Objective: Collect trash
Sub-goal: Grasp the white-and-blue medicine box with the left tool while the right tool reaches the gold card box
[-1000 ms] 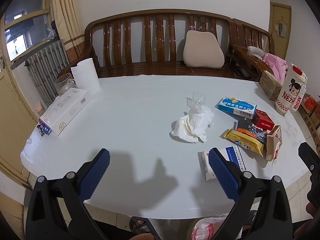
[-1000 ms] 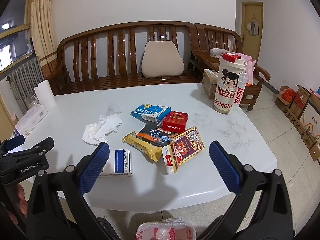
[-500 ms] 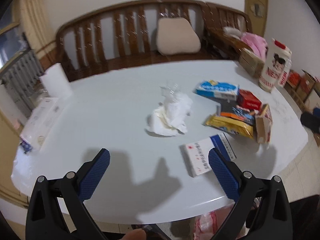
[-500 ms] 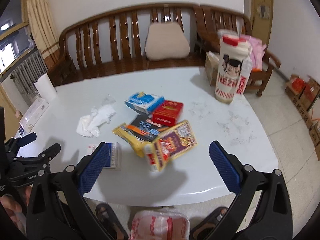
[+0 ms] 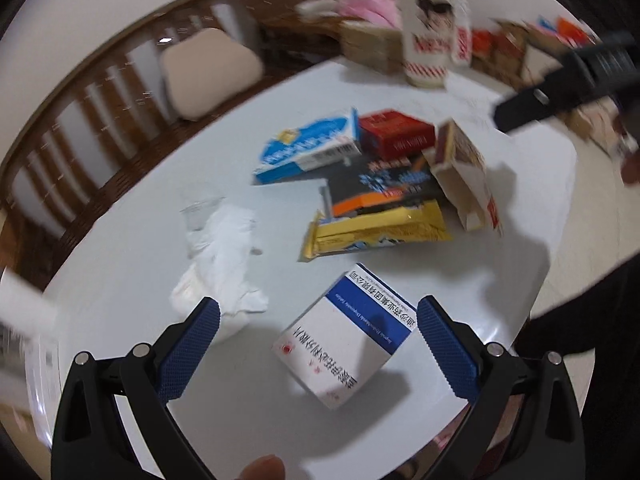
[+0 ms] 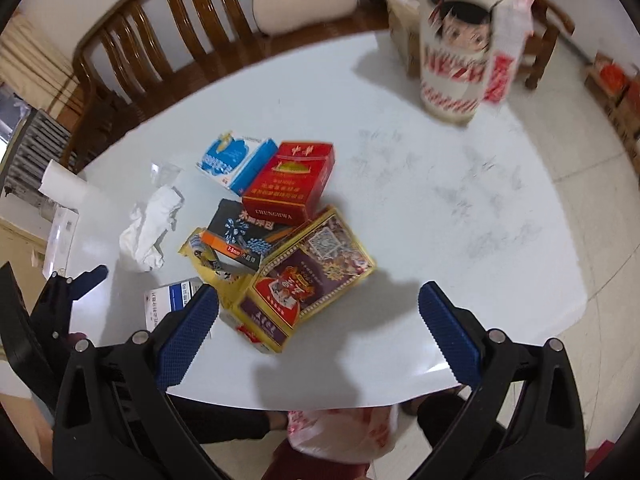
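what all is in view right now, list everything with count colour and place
medicine box: 1, white and blue, near table edge, between left fingers
crumpled tissue: 1, white, left of the boxes
snack wrapper: 1, yellow, beyond the medicine box
black box: 1, black and orange, mid pile
red box: 1, red, atop the pile
blue box: 1, blue and white, behind pile
purple box: 1, purple and gold, front of pile
tall cup: 1, white and red, far right
table: 1, white
bench: 1, brown wood, behind table
plastic bag: 1, pink and white, below table edge
left gripper: open
right gripper: open
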